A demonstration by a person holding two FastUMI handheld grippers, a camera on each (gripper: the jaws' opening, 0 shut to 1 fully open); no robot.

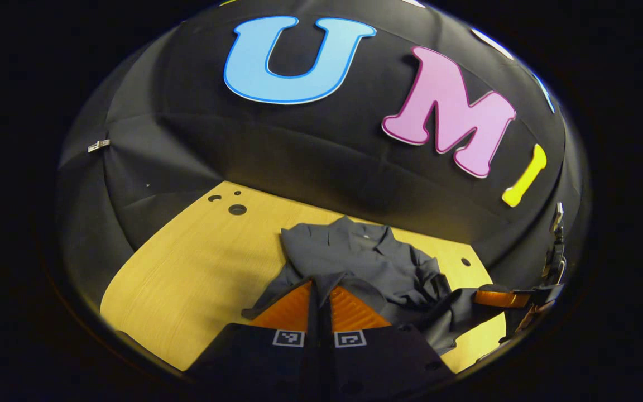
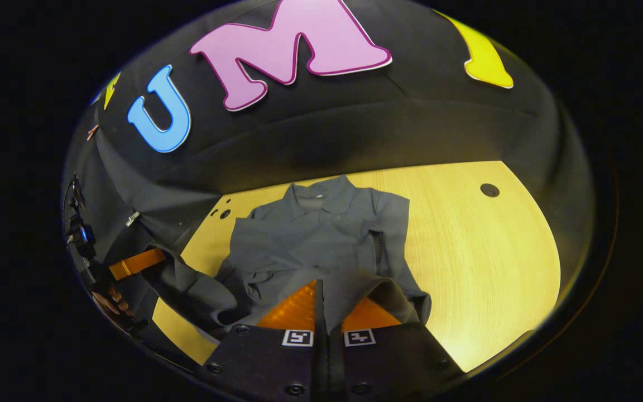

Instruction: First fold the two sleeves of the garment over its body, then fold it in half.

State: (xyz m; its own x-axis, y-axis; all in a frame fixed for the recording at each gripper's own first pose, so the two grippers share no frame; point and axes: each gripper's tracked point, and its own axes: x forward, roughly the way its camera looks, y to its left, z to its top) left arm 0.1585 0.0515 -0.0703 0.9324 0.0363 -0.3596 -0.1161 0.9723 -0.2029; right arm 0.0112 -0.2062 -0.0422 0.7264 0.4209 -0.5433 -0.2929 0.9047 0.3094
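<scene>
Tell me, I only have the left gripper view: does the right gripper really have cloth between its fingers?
Observer: Yes. In the right gripper view, the right gripper is closed on a fold at the shirt's near edge.
Operator: How does the shirt's far side lie?
Observer: The side farthest from the left gripper lies flat on the table, its edge straight up toward the collar.
Operator: And my own grip from there?
Observer: The left gripper holds a raised bunch of cloth.
</scene>
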